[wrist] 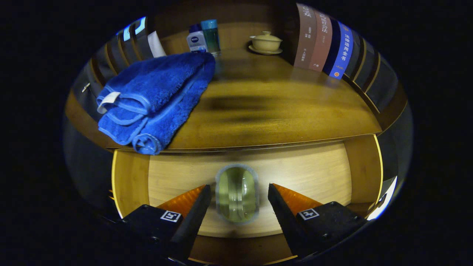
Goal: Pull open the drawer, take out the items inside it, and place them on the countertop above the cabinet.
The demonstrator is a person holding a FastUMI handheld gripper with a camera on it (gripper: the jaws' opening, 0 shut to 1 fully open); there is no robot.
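Drawer is standing pulled out below the countertop; taking the drawer as landmark for all positions. Above its left corner, one folded blue towel is lying on the countertop, one rolled end hanging over the front edge, so it is probably an item already lifted out and set down just within reach. Behind the towel, farther from the drawer, two small bottles are standing side by side, upright. Inside the drawer, at mid-width on its pale floor, one clear glass is lying on its side, apparently the remaining item. The gripper is hovering over the drawer with its fingers spread wide, one on each side of the glass, neither touching it; judged as lining up for a grasp across the glass body. Above the drawer's middle, at the back of the countertop, one lidded cup on a saucer is sitting. Above the right end, a row of books is standing upright; three spines are clearly countable, others too dark to count.
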